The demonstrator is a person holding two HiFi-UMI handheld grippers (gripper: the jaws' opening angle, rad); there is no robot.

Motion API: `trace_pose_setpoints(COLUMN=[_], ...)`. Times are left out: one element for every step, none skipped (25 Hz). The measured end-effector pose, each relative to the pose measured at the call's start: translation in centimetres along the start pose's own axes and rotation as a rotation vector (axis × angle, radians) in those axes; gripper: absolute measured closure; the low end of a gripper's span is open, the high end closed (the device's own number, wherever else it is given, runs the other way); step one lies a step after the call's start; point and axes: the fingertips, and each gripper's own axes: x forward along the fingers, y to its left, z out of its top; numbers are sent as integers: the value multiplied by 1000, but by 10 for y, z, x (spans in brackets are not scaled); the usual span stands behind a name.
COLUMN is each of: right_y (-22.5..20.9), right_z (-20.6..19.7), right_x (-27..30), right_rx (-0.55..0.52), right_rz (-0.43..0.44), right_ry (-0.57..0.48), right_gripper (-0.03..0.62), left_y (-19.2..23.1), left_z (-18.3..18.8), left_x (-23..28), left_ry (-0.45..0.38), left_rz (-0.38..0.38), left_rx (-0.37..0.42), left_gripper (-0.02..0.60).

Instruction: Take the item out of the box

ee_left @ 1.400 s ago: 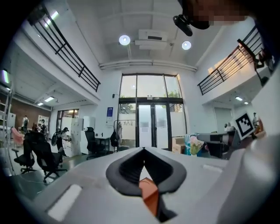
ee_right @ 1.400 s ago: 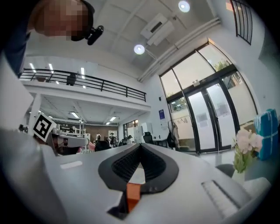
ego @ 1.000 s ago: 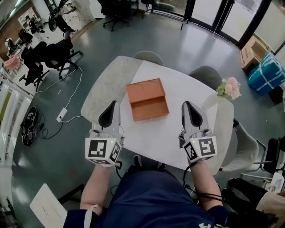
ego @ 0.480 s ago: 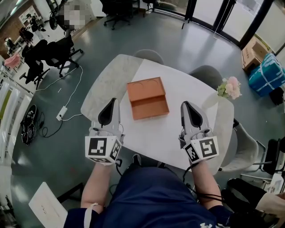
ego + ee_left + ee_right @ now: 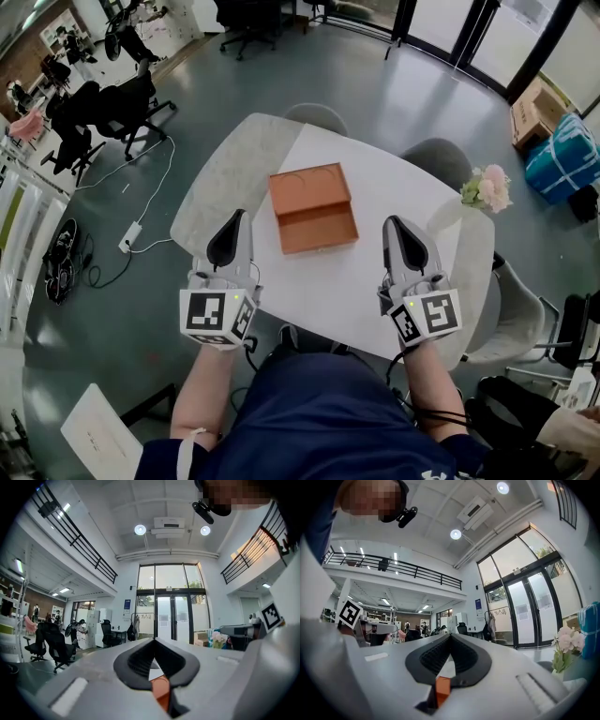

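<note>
My left tongs [image 5: 236, 223] and right tongs [image 5: 394, 225] both closed, empty, apart from orange box [image 5: 312, 208] lying ahead between them on white table [image 5: 328, 291]. Box looks lidded. Item unseen, none outside. Take-out not evident; contents untellable.

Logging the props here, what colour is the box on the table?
Plain orange-brown, with no pattern. The box shows best in the head view.

Bare table [image 5: 323, 286] lay open on every side of the box [image 5: 311, 207]; flowers [image 5: 486, 187] stood well right, at its edge.
</note>
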Motion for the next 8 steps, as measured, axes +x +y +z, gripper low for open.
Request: trace_pose_setpoints(right_y=[0, 0, 0, -1, -1, -2, -2, -3], right_z=[-1, -2, -2, -3, -4, -4, -5, -5], right_x=[0, 1, 1, 2, 2, 3, 3, 3], right_rx=[0, 0, 0, 0, 1, 2, 2, 3], right_rz=[-1, -1, -3, -4, -6, -7, -8, -9], right_ry=[2, 4, 6, 8, 9, 11, 13, 14], right_gripper=[594, 594, 594, 594, 594, 594, 594, 594], left_y=[0, 0, 0, 0, 1, 1, 1, 1], left_z=[0, -1, -1, -1, -2, -2, -2, -3], left_x=[1, 2, 2, 3, 4, 4, 5, 6], left_ry=[0, 0, 0, 0, 1, 2, 3, 4], left_rz=[-2, -4, -5, -6, -8, -9, -10, -11], left_rx=[0, -1, -1, 0, 1, 1, 2, 2], left_gripper=[578, 578, 578, 578, 578, 578, 578, 578])
